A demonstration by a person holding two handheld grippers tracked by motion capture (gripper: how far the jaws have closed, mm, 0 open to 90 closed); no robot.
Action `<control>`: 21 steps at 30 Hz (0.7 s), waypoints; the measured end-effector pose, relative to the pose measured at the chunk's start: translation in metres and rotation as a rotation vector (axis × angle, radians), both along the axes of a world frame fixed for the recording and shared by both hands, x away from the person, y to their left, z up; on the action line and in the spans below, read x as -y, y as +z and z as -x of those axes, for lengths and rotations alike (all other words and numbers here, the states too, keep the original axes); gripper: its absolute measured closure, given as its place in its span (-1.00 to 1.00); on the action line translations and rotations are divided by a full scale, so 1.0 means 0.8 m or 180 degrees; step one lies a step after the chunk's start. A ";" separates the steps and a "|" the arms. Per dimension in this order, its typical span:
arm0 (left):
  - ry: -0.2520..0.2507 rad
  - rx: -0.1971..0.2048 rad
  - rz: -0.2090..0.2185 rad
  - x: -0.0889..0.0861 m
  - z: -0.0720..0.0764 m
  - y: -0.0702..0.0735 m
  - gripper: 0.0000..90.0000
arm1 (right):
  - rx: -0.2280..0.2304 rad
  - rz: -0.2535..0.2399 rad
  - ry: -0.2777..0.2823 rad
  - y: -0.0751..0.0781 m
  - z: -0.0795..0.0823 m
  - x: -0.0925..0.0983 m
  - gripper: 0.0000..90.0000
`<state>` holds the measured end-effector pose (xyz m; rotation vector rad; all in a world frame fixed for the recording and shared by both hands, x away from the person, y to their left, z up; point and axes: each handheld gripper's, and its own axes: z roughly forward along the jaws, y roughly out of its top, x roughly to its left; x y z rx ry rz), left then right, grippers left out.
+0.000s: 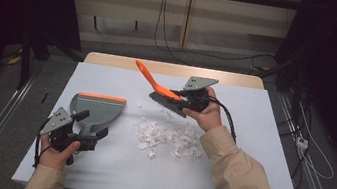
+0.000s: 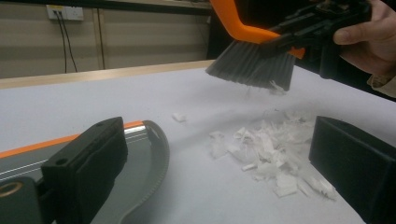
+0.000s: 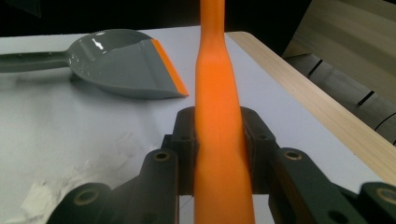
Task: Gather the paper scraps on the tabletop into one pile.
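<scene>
A brush with an orange handle (image 1: 146,76) and dark bristles (image 2: 252,65) hangs tilted above the table's far middle. My right gripper (image 1: 180,96) is shut on that handle (image 3: 217,93), bristles pointing down at a pile of white paper scraps (image 1: 165,137). The same scraps (image 2: 271,149) lie on the table ahead of my left gripper (image 1: 92,124). A grey dustpan (image 1: 99,107) with an orange lip rests flat at the left. My left gripper (image 2: 219,172) stands open by the dustpan's handle end, its left jaw over the pan's rim (image 2: 144,154), with bare table between the jaws.
The white table top (image 1: 251,137) has a wooden far edge (image 1: 175,69). A few stray scraps (image 1: 142,105) lie between the dustpan and the brush. Cables (image 1: 309,156) trail on the floor to the right, and metal rails run along both sides.
</scene>
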<state>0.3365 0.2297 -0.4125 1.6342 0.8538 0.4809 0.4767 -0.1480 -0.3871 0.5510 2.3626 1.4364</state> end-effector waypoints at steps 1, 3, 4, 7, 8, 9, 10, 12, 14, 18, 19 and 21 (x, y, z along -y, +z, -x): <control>-0.0006 0.0004 0.0005 -0.001 0.000 0.001 -0.91 | 0.0007 0.0024 -0.0004 0.000 -0.002 -0.003 0.59; 0.0008 0.0012 0.0030 -0.002 -0.001 0.001 -0.91 | 0.0025 0.0071 -0.0020 0.000 -0.007 -0.012 0.59; 0.0005 0.0005 0.0028 -0.002 -0.001 0.001 -0.91 | 0.0021 0.0076 -0.0001 0.000 -0.011 -0.017 0.59; -0.0010 -0.0007 0.0002 -0.003 -0.001 0.000 -0.91 | 0.0007 0.0148 0.0021 -0.006 -0.020 -0.031 0.59; -0.0004 -0.0009 0.0008 -0.003 -0.001 0.000 -0.91 | 0.0001 0.0174 0.0027 -0.008 -0.023 -0.034 0.59; 0.0003 -0.0019 0.0026 -0.003 0.000 0.000 -0.91 | -0.0017 0.0193 0.0019 -0.013 -0.027 -0.038 0.59; 0.0002 -0.0018 0.0023 -0.004 0.000 -0.001 -0.91 | -0.0033 0.0202 0.0014 -0.018 -0.031 -0.041 0.59; 0.0011 -0.0022 0.0012 -0.005 0.001 -0.001 -0.91 | -0.0070 0.0212 -0.0011 -0.030 -0.040 -0.049 0.59; 0.0032 -0.0024 0.0017 -0.007 0.001 -0.001 -0.91 | -0.0096 0.0236 -0.0037 -0.039 -0.049 -0.057 0.59; 0.0062 -0.0022 0.0025 -0.011 0.001 0.000 -0.91 | -0.0093 0.0403 -0.0008 -0.049 -0.062 -0.074 0.59; 0.0063 -0.0014 0.0035 -0.012 0.001 0.000 -0.91 | -0.0113 0.0435 0.0057 -0.051 -0.064 -0.079 0.59; 0.0070 -0.0011 0.0031 -0.015 0.001 0.000 -0.91 | -0.0144 0.0442 0.0260 -0.055 -0.062 -0.086 0.59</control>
